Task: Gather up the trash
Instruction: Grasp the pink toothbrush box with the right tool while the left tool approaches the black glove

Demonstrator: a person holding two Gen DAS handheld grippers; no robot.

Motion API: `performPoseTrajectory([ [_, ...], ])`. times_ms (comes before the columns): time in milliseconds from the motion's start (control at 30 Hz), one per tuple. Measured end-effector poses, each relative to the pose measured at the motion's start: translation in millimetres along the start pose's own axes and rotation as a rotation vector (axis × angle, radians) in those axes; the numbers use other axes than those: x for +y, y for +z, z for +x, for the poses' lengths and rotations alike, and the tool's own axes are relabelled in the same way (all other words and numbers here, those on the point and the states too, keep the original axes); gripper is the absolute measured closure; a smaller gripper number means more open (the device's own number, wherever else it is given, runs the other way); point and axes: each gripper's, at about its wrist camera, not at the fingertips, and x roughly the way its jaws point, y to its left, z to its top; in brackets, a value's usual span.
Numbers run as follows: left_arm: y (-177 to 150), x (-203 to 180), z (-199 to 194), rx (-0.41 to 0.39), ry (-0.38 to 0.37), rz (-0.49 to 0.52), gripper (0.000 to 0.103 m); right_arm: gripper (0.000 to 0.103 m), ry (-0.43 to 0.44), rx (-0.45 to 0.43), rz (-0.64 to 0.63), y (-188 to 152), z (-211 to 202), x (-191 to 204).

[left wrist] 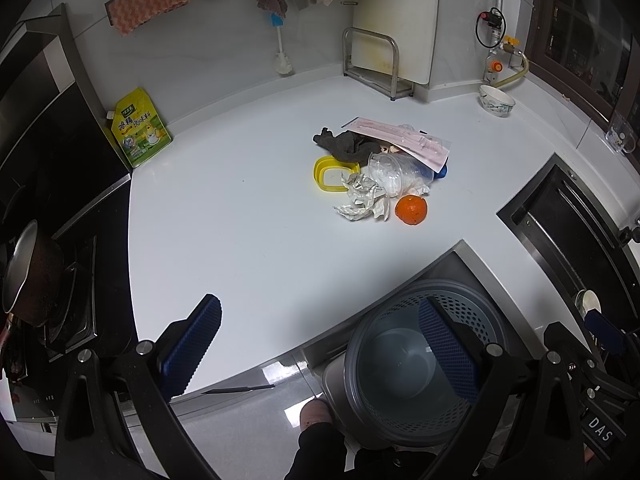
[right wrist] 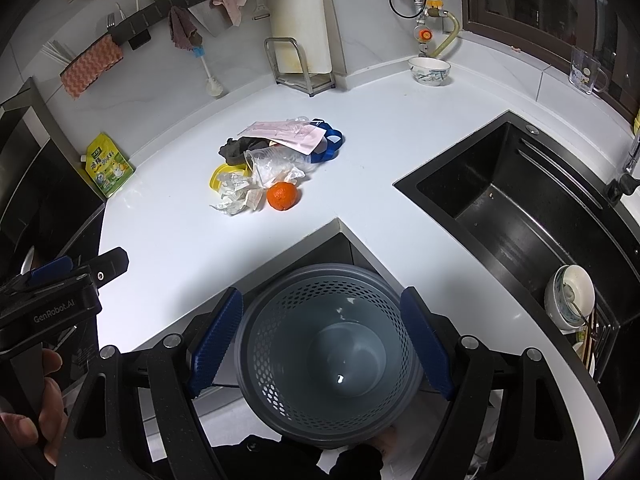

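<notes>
Right wrist view: a grey perforated waste bin (right wrist: 328,356) stands on the floor in the notch of the white counter (right wrist: 180,248), empty as far as can be seen.
Right gripper: the right gripper (right wrist: 322,340) hangs directly over the bin, its blue-padded fingers (right wrist: 218,336) spread wide and holding nothing.
Left gripper: the left gripper (left wrist: 320,344) hovers at the counter's near edge, fingers (left wrist: 194,344) likewise parted and empty; a hand (right wrist: 32,404) grips its handle.
Trash: a heap lies in the middle of the counter, well apart from both grippers and straight ahead of them, past the bin.
Heap, near side: crumpled paper (left wrist: 362,200) beside an orange (left wrist: 411,210), the two pieces closest to the fingers.
Heap, far side: a clear plastic cup (left wrist: 386,174) on its side, a yellow lid (left wrist: 332,174), a dark rag (left wrist: 344,144) and a pink packet (left wrist: 400,138) whose long axis runs left to right.
Reach: neither gripper looks clearly nearer; the orange sits toward the right, the paper and lid toward the left.
Progress: nothing collected yet, by the look of it.
</notes>
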Motion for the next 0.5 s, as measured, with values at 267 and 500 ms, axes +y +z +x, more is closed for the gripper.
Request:
performPoseTrajectory([
  [267, -2.0, 0.3, -1.8, 0.009, 0.007, -0.017, 0.006, 0.026, 0.011, 0.004, -0.007, -2.7, 3.3, -3.4],
  [500, -9.8, -2.9, 0.4, 0.027, 0.051, -0.085, 0.006, 0.026, 0.052, 0.007, -0.048, 1.1, 10.4, -21.5],
])
